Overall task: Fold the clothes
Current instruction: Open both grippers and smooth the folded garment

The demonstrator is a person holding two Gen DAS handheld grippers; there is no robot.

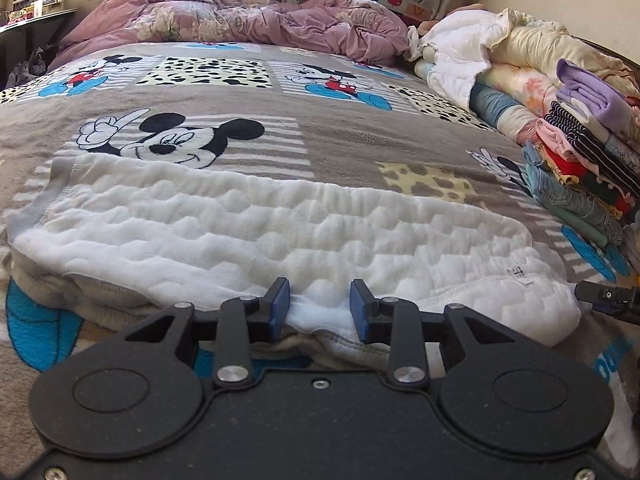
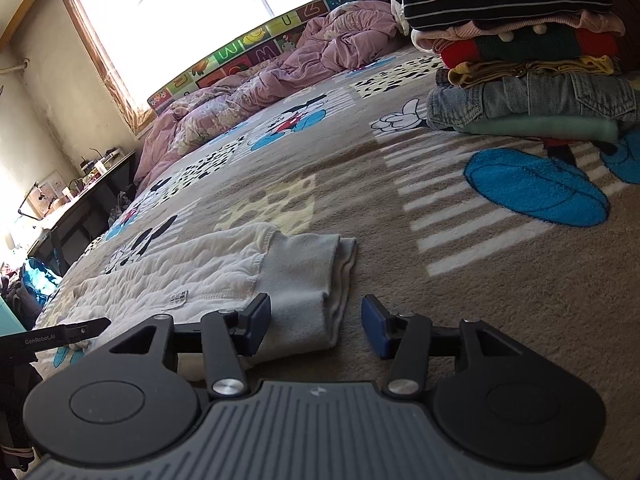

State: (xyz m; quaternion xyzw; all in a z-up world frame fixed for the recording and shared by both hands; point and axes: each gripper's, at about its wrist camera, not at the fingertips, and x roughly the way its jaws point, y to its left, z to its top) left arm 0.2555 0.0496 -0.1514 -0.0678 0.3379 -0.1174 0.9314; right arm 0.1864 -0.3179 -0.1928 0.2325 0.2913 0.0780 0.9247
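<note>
A white fleecy quilted garment (image 1: 280, 236) lies folded lengthwise across the cartoon-mouse blanket (image 1: 340, 140). My left gripper (image 1: 319, 309) is open, its blue pads either side of the garment's near edge. In the right wrist view the same garment (image 2: 192, 272) shows its grey cuffed end (image 2: 304, 280). My right gripper (image 2: 316, 326) is open at that end, its left pad touching the grey cuff and its right pad over bare blanket (image 2: 460, 288). The right gripper's tip shows at the right edge of the left wrist view (image 1: 608, 298).
A stack of folded clothes (image 1: 580, 168) stands at the bed's right side, also in the right wrist view (image 2: 528, 60). A crumpled pink duvet (image 1: 240, 20) lies at the head. White and floral bedding (image 1: 500, 52) is piled at the far right. A desk (image 2: 76, 200) stands left of the bed.
</note>
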